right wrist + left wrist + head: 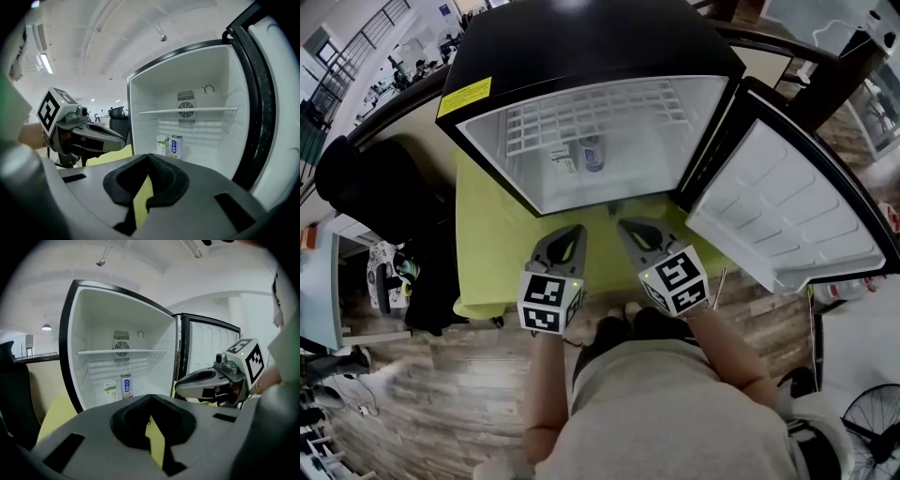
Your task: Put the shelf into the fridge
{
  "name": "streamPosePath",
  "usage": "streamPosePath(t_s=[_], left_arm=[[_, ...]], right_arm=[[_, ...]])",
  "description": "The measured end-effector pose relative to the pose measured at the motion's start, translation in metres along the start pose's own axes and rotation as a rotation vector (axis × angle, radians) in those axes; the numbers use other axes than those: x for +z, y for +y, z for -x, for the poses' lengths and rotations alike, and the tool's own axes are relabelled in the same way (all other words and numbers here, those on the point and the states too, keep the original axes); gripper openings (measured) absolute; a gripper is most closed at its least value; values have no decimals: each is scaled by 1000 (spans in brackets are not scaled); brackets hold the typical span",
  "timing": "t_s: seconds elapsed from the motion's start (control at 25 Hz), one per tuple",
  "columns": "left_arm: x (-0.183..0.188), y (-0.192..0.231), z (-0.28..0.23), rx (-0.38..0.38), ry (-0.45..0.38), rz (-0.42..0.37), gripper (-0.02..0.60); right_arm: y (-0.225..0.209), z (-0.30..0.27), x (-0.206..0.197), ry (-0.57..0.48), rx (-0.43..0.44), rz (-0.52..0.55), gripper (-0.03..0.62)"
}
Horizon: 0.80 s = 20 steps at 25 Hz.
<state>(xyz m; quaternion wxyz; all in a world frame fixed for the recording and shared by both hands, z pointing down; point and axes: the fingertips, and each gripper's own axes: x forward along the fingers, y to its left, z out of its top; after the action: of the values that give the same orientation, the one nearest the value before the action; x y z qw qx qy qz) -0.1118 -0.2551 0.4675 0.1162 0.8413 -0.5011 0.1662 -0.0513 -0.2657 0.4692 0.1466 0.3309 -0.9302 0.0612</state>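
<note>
A small black fridge (581,47) stands open on a yellow-green table (492,248), its door (787,216) swung out to the right. The white wire shelf (591,117) sits level across the upper part of the fridge (122,352) (187,111). Below the shelf, a carton (563,161) and a can (592,153) stand on the fridge floor. My left gripper (572,231) and right gripper (628,225) hover side by side just in front of the opening. Both are shut with nothing between the jaws (150,399) (149,157). Each shows in the other's view, the right gripper (180,383) and the left gripper (119,136).
A black chair (375,197) stands left of the table. The open door blocks the right side. A fan (872,422) sits on the wooden floor at lower right. The person's body fills the lower middle of the head view.
</note>
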Motion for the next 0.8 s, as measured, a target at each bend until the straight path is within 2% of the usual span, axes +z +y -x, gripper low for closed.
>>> streamPosePath(t_s=[0.2,0.48,0.8], left_arm=[[-19,-11,-2,-40,30,71,14],[-42,-36,-13,-127,77,161,14],[-46,-37,-18,-149,102,151,14]], right_arm=[[0,4,-15,10,0,-88,12],[10,4,-24,44,37,-81,12],[3,3,-29,69,37,-97,12]])
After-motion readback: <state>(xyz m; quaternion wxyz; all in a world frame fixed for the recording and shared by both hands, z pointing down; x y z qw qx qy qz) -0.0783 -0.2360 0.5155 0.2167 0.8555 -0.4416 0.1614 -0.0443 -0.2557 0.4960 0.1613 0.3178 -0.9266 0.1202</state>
